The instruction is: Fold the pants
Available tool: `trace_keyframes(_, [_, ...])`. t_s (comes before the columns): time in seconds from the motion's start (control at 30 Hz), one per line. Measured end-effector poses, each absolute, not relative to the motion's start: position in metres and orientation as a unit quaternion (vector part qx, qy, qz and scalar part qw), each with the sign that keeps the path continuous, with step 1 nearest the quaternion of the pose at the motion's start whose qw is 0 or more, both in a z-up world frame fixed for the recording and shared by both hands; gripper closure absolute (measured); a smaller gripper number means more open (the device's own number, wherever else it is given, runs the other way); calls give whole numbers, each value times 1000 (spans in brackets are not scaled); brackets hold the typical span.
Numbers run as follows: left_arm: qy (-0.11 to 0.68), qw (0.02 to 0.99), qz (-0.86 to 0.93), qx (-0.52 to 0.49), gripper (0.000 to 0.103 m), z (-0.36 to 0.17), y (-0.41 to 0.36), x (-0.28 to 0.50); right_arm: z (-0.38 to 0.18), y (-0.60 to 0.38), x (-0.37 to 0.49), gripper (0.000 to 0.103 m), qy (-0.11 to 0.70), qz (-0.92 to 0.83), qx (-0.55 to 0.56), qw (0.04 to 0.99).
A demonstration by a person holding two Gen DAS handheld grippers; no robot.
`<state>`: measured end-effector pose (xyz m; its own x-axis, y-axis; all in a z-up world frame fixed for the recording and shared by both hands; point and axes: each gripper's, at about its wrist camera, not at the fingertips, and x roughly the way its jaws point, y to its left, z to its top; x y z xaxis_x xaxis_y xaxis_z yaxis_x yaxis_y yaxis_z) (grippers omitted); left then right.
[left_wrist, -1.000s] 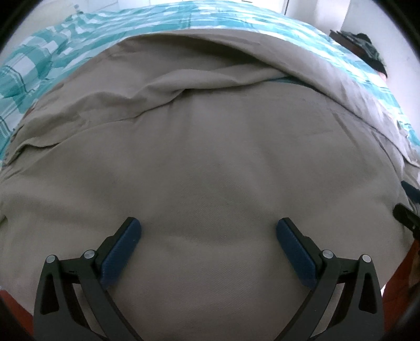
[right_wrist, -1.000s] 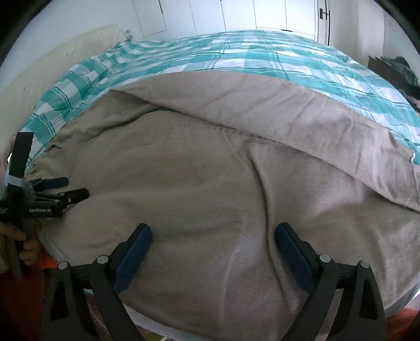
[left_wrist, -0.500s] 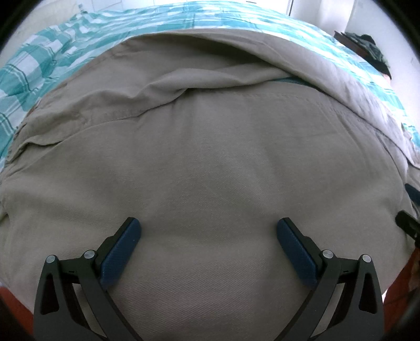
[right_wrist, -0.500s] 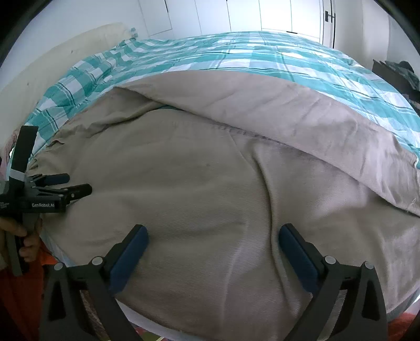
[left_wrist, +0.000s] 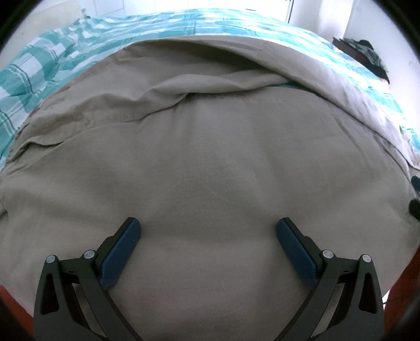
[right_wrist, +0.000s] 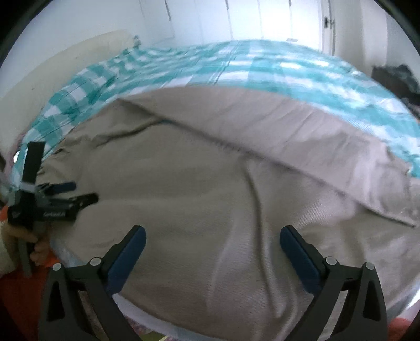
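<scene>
Beige pants [left_wrist: 210, 162] lie spread on a bed, one leg folded over along the far side. In the right wrist view the pants [right_wrist: 210, 183] fill the middle. My left gripper [left_wrist: 207, 236] is open and empty, hovering just above the near part of the pants; it also shows from the side in the right wrist view [right_wrist: 78, 194] at the pants' left edge. My right gripper [right_wrist: 212, 244] is open and empty above the pants' near edge. Its tip [left_wrist: 414, 204] shows at the right rim of the left wrist view.
A teal and white checked bedspread [right_wrist: 236, 68] covers the bed behind the pants. A dark pile [left_wrist: 367, 52] lies on furniture at the far right. White wardrobe doors [right_wrist: 236, 21] stand at the back. An orange floor [right_wrist: 15, 301] lies below the bed edge.
Both grippers have drawn back and up a little from the pants, so more of the bed and room shows. Both stay open.
</scene>
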<state>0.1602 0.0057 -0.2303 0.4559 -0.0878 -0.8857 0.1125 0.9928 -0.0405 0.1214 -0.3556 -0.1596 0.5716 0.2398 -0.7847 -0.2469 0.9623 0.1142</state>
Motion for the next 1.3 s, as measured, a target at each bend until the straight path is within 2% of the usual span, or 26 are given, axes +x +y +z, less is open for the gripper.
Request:
trace_keyframes(0.2, [521,851,-62,15,1,-229,3,159,-176,-337,120,0,460,110,-55,879])
trace_keyframes(0.33, [523,850,-60,16,1,-229,3,162,-178,-343,122,0,467,114,-31,876])
trace_keyframes(1.3, [540,841,-40,13,1,-231,-4,181,-177,-342,123,0,488,132,-41,862])
